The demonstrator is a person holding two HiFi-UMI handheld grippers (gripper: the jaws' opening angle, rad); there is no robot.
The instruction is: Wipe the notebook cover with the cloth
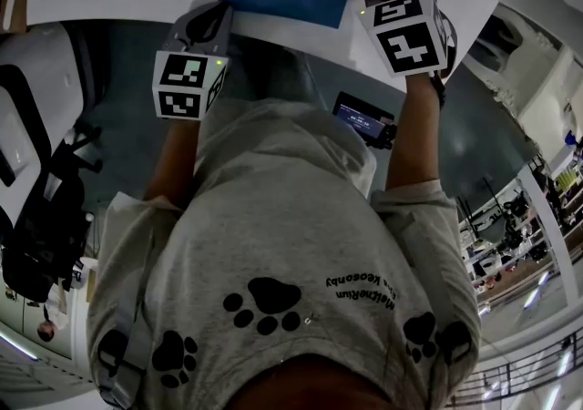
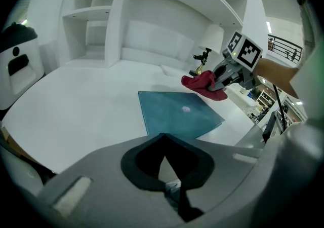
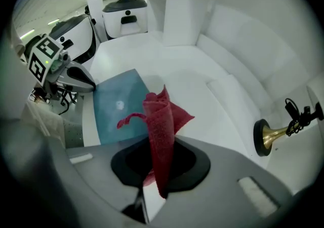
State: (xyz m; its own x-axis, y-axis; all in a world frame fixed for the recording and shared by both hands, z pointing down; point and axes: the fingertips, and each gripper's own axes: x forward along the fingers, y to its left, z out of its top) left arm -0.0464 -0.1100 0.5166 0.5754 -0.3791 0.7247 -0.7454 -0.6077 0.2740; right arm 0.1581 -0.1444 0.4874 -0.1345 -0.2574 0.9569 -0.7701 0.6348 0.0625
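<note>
The left gripper (image 2: 163,141) is at the near edge of the white bench (image 2: 76,105). Its fingers are closed tip to tip with nothing between them. They sit close to the near left corner of the notebook (image 2: 174,113), though I cannot tell whether they touch it.

The notebook lies flat and closed on the bench, just right of that gripper, with its teal-blue cover facing up. A small pale spot (image 2: 186,109) shows near the middle of the cover.

At the notebook's far right corner hangs the red cloth (image 3: 161,115). It is bunched into a loose roll and pinched between the closed fingers of the right gripper (image 3: 161,143). The cloth looks to be above or just at that corner, but from these angles it is unclear whether it touches the cover.

Further right on the bench, well apart from the notebook, stands a small brass-coloured piece on a dark round base (image 3: 266,138).

As I read it, the cloth is in hand and at the notebook, and that much is done. The wiping itself looks barely started, if at all. The spot is unwiped, and most of the cover is left to do.
</note>
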